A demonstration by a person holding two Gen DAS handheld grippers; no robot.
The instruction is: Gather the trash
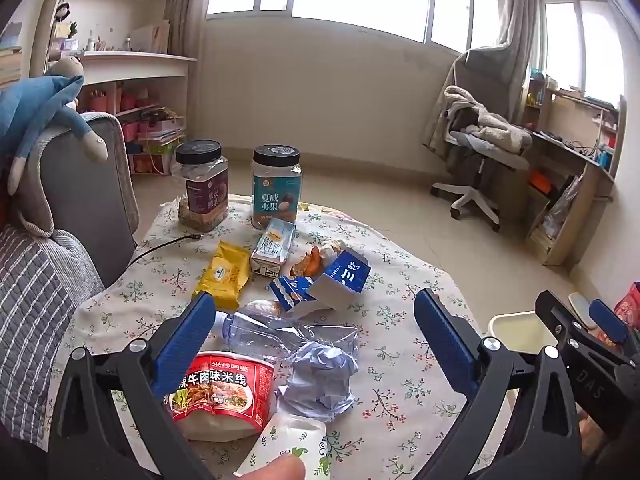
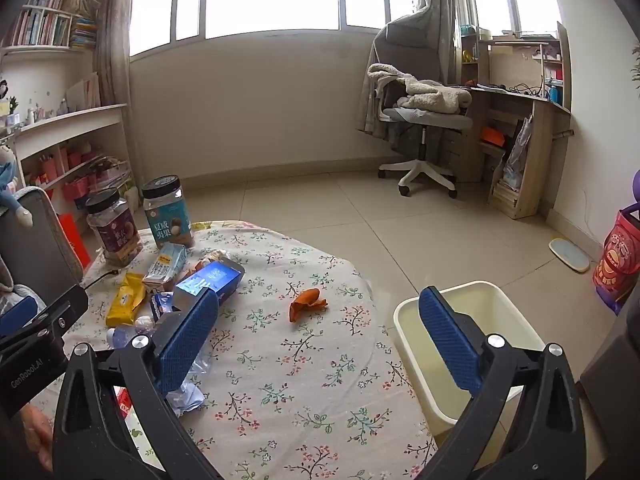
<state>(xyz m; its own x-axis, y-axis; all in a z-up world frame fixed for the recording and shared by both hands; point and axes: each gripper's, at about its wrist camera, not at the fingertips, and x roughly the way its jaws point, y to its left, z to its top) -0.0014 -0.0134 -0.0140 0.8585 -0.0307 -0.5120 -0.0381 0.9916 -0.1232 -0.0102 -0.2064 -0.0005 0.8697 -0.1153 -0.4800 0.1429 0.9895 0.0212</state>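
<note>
- While both grippers tilt down over the round table in its floral cloth (image 2: 304, 364), the left gripper (image 1: 316, 344) has its blue ribbed fingers spread wide with nothing pressed between them.
- Between and just ahead of those fingers lie a crushed clear plastic bottle (image 1: 272, 332), a crumpled pale-blue paper wad (image 1: 324, 380) and a red instant-noodle cup (image 1: 224, 392); the cup lies beside the left finger.
- Farther off sit a yellow snack packet (image 1: 224, 276), a small milk carton (image 1: 272, 252), an open blue-and-white carton (image 1: 340, 280) and two black-lidded clear jars (image 1: 202, 184).
- Equally wide, the right gripper (image 2: 320, 344) holds nothing; a scrap of orange peel (image 2: 306, 302) lies on the cloth ahead, between its fingers' lines but well clear of both.
- Its right finger overlaps the cream plastic bin (image 2: 404, 312), which stands on the floor just beside the table.
</note>
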